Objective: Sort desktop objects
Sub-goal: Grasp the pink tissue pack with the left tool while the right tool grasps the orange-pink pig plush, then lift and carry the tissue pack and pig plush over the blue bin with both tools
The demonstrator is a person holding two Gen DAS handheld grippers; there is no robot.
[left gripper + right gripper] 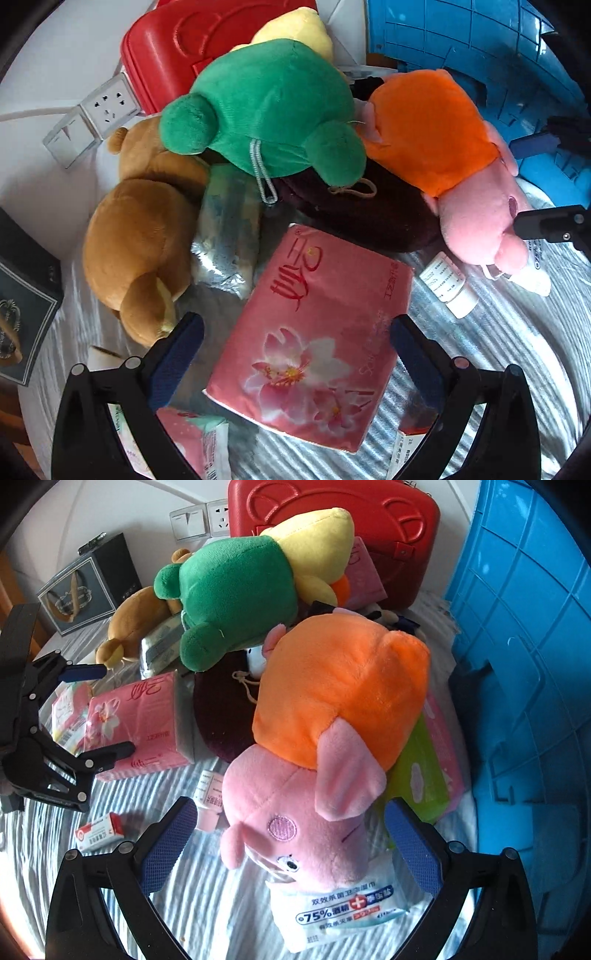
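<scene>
Both tools are spread wide and grasp nothing. The left tool (297, 354) hangs over the pink tissue pack (310, 332), low in the middle of its view, pads clear of it. The right tool (291, 842) straddles the pink pig plush (295, 812), whose snout lies on a wipes packet (343, 912). A blue crate (524, 664) fills the right edge.

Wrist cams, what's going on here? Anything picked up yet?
Nothing is held yet. A person holds two grippers over a cluttered pile on a striped cloth. The left gripper is open, its fingers on either side of a pink tissue pack. The right gripper is open around the head of a pink pig plush in an orange top, which lies on a wet-wipes pack. A blue crate stands to the right.
</scene>
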